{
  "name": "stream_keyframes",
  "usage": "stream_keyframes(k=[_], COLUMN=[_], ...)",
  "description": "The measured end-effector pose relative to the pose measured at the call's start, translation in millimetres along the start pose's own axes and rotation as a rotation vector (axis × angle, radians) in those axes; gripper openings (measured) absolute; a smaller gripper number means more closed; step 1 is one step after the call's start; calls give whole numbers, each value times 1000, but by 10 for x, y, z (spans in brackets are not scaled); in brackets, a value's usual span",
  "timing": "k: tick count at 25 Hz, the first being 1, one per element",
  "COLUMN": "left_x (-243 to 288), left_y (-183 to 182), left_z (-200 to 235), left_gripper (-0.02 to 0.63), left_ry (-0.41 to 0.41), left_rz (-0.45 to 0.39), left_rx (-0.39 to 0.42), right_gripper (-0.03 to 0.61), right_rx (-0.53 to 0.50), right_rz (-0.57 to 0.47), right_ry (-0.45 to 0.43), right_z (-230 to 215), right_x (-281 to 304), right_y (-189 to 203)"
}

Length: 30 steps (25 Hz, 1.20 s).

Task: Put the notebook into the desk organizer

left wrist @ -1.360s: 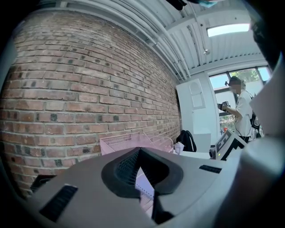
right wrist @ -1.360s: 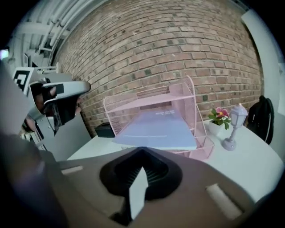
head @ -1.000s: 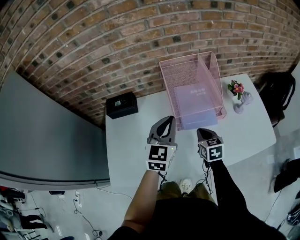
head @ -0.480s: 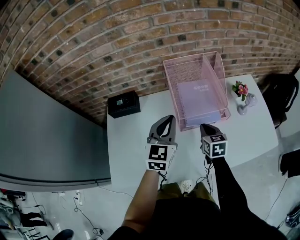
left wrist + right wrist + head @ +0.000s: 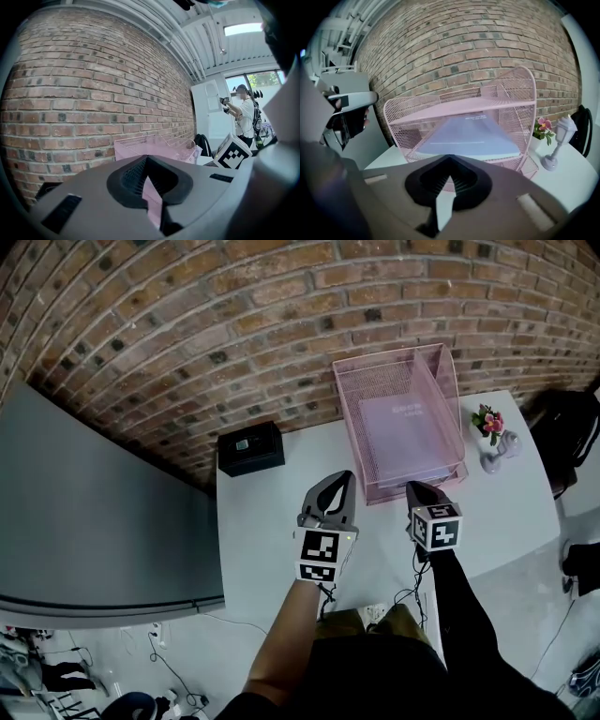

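A pale lavender notebook (image 5: 405, 432) (image 5: 474, 132) lies flat on the lower shelf of the pink wire desk organizer (image 5: 441, 399) (image 5: 513, 101), which stands at the back of the white table (image 5: 272, 521) against the brick wall. My right gripper (image 5: 417, 491) (image 5: 443, 194) hovers just in front of the organizer's front edge, jaws shut and empty. My left gripper (image 5: 330, 491) (image 5: 149, 191) is held over the table to the left of it, also shut with nothing in it. The organizer (image 5: 154, 147) shows beyond its jaws.
A small black box (image 5: 250, 448) sits at the table's back left. A little vase of pink flowers (image 5: 491, 422) and a small white lamp figure (image 5: 504, 448) stand right of the organizer. A black bag (image 5: 562, 432) lies beyond the table's right end. A person (image 5: 244, 117) stands far off.
The notebook now lies farther into the organizer's lower shelf instead of sticking out over its front. My right gripper has drawn back slightly toward me. The left gripper has hardly moved.
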State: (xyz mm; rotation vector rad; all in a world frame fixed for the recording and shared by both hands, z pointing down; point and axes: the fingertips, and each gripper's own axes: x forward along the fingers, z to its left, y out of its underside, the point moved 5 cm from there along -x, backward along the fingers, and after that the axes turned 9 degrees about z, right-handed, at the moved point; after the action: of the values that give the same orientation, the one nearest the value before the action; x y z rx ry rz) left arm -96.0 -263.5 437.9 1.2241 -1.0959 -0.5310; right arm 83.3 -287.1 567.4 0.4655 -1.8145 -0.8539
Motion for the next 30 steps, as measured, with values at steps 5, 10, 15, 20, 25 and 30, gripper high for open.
stream_keyframes(k=[5,10,15,20,25,30], left_x=[46,74,106,120,111,75], left_y=[-4,14,23,37,50,-19], left_z=[21,65,85,118,160,137], left_gripper=[3,5,5,3,3,5], left_ry=[10,15,15,18,12,10], left_rz=[8,15,17,23,22,3], left_rx=[6,6,5,3,-1,5], right_gripper=[0,0,0,0,0,0], right_rx=[5,8,-10,-1,-12,-28], right_rz=[0,-14,-3,-2,-40,-69], right_ry=[5,1,4,24,24,24], right_z=[1,-5,-25,-27,23,74], right_x=[-15,-10,128,170,87,-79], right_y=[-6,-61,-164,-182,-182,-176])
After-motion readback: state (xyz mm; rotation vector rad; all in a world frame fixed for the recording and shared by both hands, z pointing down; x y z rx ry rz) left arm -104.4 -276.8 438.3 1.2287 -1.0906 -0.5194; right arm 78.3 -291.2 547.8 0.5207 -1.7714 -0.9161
